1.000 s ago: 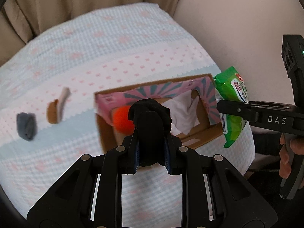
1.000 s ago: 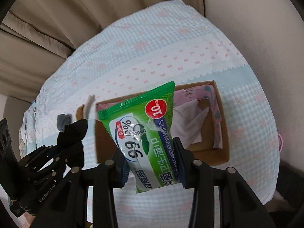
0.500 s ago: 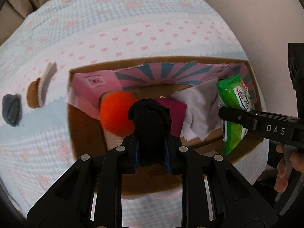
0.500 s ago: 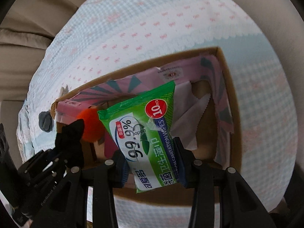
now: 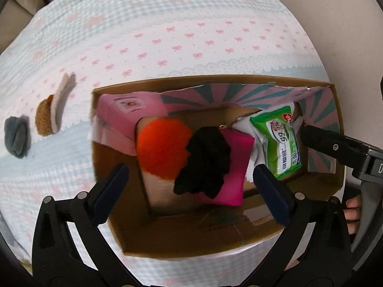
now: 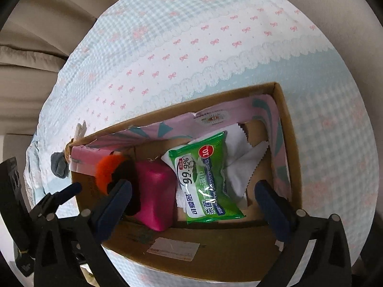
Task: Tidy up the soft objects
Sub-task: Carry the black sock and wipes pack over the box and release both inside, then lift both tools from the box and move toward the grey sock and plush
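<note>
With both grippers spread wide over the box (image 6: 284,143), left gripper (image 5: 191,184) & right gripper (image 6: 194,201) hold nothing; 0.5 s ago each was clamped on its item. Black cloth (image 5: 205,162) now lies on the pink pad, wipes pack (image 6: 205,179) inside too. Farther out, grey sock (image 5: 16,138) & brown pad (image 5: 45,117) are on the cloth outside, prob. left to do.

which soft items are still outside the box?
Two, both on the bedspread left of the cardboard box: the grey rolled cloth and the brown-and-cream pad. Everything else lies inside.
</note>
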`<state>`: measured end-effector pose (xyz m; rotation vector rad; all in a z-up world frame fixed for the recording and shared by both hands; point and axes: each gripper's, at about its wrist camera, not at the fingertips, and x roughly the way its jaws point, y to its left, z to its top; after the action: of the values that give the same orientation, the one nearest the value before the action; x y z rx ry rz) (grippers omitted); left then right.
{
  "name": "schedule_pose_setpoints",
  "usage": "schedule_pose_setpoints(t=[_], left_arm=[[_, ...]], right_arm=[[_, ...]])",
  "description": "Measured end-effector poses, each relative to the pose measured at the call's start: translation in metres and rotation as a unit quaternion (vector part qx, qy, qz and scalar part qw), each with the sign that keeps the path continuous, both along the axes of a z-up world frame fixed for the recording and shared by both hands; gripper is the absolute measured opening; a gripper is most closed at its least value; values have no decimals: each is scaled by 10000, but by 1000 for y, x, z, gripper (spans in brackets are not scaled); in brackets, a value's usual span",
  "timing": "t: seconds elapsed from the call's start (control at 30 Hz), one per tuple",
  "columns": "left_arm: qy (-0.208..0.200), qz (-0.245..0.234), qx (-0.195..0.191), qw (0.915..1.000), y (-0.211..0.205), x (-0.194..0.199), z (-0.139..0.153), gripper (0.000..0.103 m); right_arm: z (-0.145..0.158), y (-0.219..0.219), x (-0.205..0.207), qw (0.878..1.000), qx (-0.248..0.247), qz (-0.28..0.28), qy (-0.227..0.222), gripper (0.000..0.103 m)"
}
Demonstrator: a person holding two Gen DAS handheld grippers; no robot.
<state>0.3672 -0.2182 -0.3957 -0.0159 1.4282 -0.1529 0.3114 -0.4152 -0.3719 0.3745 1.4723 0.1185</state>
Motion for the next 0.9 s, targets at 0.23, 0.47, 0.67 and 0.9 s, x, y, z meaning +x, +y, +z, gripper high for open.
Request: schedule_pose_setpoints(t=[0.23,0.47,0.67,0.9], left_arm=[[-49,-14,-69,10000,3,-5,16,103],[-207,-15,-267,9994,7,-16,44,103],[-535,59,-352,9979,18,-32,85,103],[-967,246,-523,9936,52,-61,134,103]], right_arm=[[8,9,-4,9998,-36,144,-145,102],[31,13,-13,9991,-213,201,-297,102],[70,26,-23,9960,-440,360,-692,102],[122,49,-45,9887,-785,454,-1196,102]])
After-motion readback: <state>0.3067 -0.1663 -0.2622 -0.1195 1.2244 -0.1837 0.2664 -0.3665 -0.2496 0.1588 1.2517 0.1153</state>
